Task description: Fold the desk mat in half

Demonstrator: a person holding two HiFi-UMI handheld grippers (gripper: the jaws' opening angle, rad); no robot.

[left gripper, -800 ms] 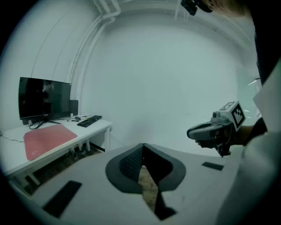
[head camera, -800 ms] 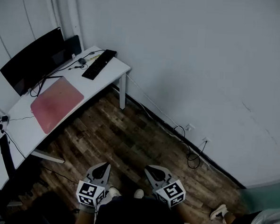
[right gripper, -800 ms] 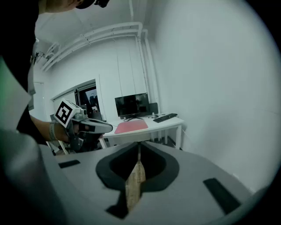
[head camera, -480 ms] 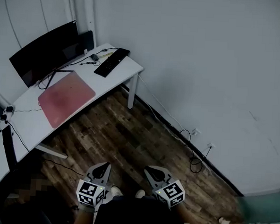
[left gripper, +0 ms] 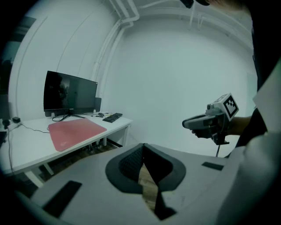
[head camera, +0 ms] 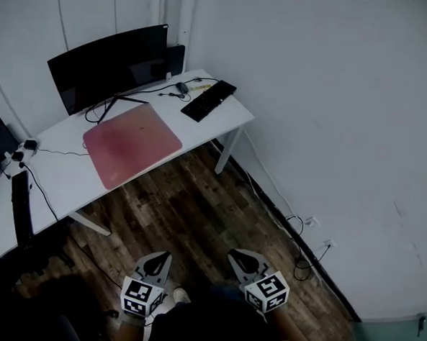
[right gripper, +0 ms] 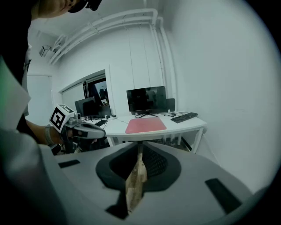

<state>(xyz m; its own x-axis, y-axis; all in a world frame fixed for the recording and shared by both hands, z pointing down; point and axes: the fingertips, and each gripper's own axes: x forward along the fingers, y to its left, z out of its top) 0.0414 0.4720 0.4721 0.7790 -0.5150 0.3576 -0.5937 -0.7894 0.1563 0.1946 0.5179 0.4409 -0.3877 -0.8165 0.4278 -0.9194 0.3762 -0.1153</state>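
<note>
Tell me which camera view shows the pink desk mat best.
The head view: it looks down on the whole desk mat, lying flat on the white desk. Both gripper views show it far off, at a shallow angle.

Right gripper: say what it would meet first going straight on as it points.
The right gripper would probably meet the wooden floor short of the white desk; depth is unclear.

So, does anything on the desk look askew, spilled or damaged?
Nothing stands out. The pink desk mat lies flat and square to the desk, with the keyboard beside it; no spill shows.
</note>
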